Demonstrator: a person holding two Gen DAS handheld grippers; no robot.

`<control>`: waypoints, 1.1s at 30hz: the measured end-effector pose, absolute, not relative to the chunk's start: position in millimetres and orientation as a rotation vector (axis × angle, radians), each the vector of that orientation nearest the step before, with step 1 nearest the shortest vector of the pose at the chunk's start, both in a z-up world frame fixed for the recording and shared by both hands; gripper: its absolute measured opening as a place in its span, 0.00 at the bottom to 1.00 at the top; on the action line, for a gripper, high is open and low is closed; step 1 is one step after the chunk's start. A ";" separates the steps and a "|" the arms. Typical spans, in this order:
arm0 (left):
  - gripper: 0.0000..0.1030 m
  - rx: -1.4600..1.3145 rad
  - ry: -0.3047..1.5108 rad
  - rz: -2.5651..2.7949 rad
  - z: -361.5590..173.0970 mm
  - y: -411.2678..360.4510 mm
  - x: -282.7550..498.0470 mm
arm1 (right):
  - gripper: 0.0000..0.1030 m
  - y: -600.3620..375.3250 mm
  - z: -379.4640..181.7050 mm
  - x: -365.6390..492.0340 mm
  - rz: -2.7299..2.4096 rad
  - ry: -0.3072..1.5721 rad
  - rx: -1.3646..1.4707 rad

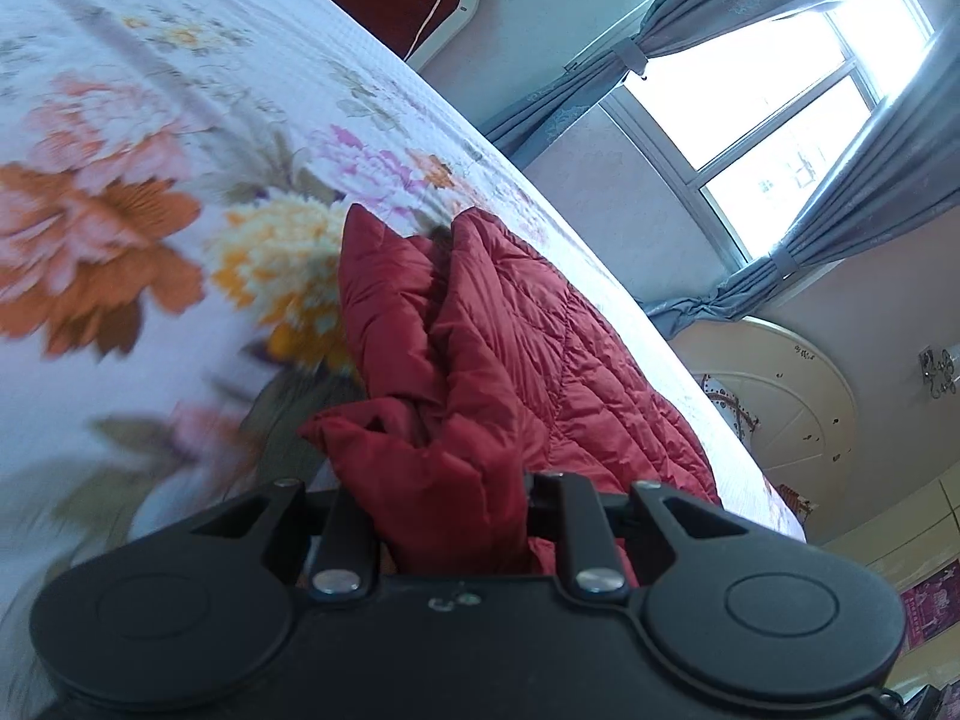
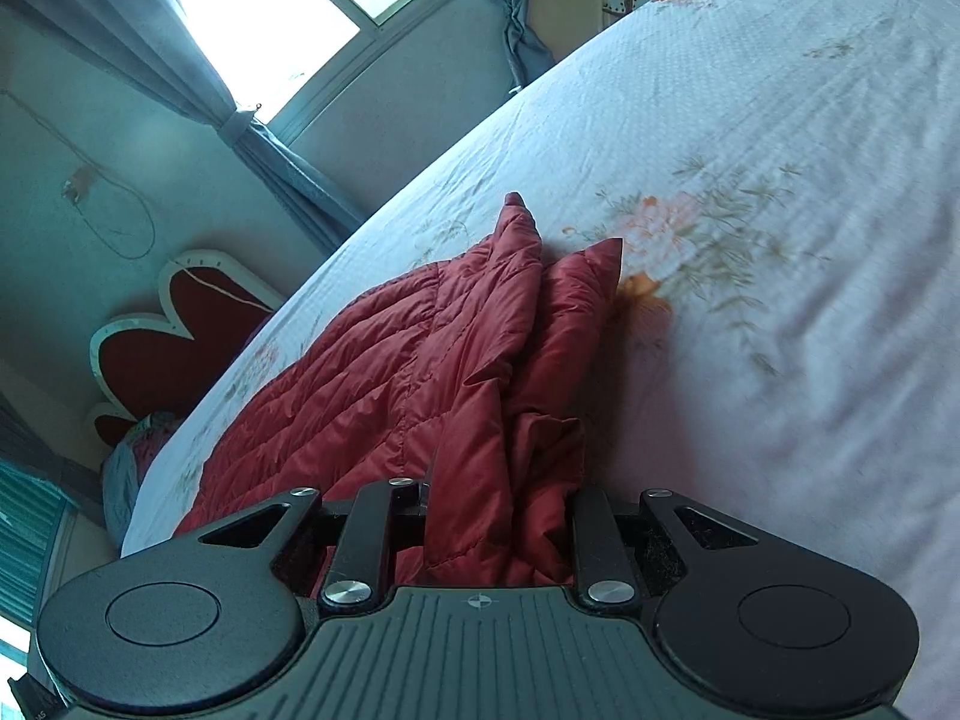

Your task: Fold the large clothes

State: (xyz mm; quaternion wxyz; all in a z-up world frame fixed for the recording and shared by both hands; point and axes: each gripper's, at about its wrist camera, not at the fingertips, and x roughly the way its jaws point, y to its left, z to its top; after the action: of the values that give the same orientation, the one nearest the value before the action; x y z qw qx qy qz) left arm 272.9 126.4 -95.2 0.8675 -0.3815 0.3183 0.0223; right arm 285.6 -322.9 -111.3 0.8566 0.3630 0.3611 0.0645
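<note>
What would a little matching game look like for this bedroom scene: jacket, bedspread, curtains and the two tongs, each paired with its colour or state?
Things:
1. quilted jacket
2. bedspread
3. curtains
4. left tongs and right tongs

Descriptions:
a. white with flower print
b. blue-grey, tied back beside the window
c. closed on bunched cloth
d. dark red, lying rumpled on the bed

Pairs: 1-d, 2-a, 3-b, 4-c
</note>
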 end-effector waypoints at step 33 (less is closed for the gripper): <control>0.22 -0.794 0.645 0.026 -111.2 124.7 233.8 | 0.08 -209.4 -52.8 253.4 0.283 0.759 0.445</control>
State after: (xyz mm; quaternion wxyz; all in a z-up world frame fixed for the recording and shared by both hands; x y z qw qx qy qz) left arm 233.8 124.7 -111.2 0.8719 -0.3798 0.3088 0.0123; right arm 253.4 -209.4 -52.8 0.8951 0.2147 0.3661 0.1366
